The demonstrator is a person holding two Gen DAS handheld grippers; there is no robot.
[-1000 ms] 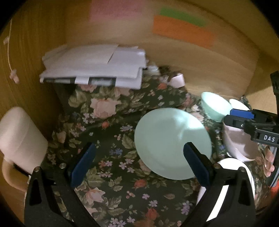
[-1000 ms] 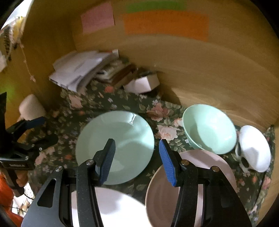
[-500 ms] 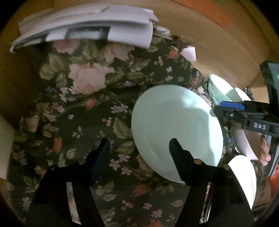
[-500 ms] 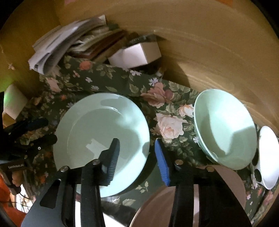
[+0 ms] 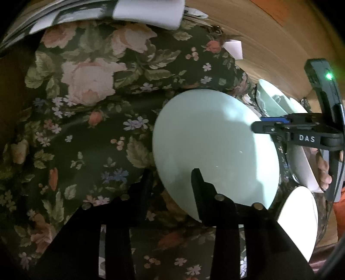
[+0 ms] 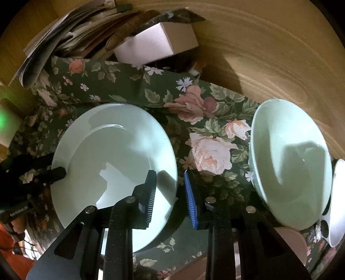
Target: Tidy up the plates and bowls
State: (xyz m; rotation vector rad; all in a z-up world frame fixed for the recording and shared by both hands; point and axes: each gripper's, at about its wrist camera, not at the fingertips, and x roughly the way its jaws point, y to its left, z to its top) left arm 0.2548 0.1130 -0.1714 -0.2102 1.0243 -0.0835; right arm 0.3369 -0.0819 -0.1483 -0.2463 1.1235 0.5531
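Note:
A mint green plate (image 5: 215, 146) (image 6: 112, 163) lies on the floral cloth. My left gripper (image 5: 172, 178) is open, its jaws straddling the plate's near left rim. My right gripper (image 6: 170, 189) is open, its jaws straddling the plate's right rim; it also shows in the left wrist view (image 5: 271, 127). A mint green bowl (image 6: 289, 163) (image 5: 269, 97) stands to the right of the plate. A white plate (image 5: 299, 217) lies at the near right, a pink plate (image 6: 291, 241) under my right gripper, and a white dish (image 6: 336, 204) at the far right.
The floral cloth (image 5: 86, 129) (image 6: 204, 120) covers the surface. A stack of papers (image 5: 107, 10) (image 6: 54, 38) and a white box (image 6: 155, 43) sit at the back against the wooden wall (image 6: 258, 53).
Both grippers have moved forward and down onto the mint plate's rim from opposite sides. Their jaws have narrowed around the rim.

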